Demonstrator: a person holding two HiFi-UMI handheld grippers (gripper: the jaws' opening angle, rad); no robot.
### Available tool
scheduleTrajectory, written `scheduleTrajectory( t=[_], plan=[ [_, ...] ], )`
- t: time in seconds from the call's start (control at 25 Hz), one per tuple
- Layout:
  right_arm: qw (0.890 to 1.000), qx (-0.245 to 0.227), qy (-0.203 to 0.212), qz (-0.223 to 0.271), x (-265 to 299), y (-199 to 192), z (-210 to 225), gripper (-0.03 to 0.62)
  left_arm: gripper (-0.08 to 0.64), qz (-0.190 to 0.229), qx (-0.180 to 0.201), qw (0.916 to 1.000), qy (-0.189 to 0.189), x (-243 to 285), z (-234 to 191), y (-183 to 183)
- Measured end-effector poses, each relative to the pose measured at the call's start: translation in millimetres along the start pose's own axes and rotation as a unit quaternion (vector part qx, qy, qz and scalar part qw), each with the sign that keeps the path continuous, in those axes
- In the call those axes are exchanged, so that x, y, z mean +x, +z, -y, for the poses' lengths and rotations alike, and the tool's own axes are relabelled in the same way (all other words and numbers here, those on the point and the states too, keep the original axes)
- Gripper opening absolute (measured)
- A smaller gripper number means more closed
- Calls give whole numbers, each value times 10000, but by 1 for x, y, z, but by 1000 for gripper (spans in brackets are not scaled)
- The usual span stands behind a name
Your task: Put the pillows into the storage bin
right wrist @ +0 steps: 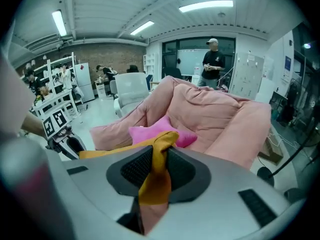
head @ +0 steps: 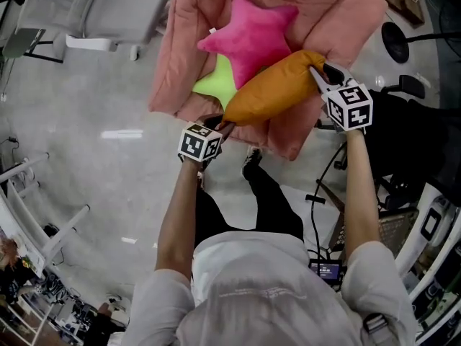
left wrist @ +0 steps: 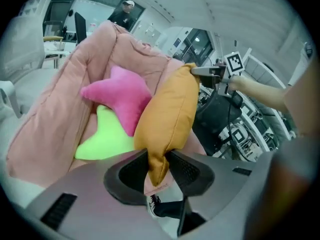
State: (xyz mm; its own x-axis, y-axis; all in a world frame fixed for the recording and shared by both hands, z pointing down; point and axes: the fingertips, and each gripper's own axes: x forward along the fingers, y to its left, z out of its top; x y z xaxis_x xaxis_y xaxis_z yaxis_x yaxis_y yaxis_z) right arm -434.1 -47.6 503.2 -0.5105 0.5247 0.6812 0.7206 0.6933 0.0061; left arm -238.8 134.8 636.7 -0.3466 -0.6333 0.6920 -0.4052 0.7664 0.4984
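Head view, plump orange pillow (head: 277, 89); corners pinched by left gripper (head: 220, 125), right gripper (head: 318, 71)

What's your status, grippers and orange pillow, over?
Left gripper, right gripper: jaws shut on orange pillow corners. It hangs over pink star pillow and green pillow on pink sofa.

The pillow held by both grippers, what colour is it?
The soft fabric pillow is mustard orange; the left gripper view shows it best.

Orange pillow (head: 277, 89) aloft, magenta star (head: 248, 38) in pink bin (head: 338, 20)
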Motion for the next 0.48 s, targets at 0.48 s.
scheduleTrajectory(
  t=[0.48],
  plan=[
    [9861, 823, -1192, 814, -133, 31, -75, 98, 124, 1090, 870, 9901, -184, -145, 12, 61]
  ],
)
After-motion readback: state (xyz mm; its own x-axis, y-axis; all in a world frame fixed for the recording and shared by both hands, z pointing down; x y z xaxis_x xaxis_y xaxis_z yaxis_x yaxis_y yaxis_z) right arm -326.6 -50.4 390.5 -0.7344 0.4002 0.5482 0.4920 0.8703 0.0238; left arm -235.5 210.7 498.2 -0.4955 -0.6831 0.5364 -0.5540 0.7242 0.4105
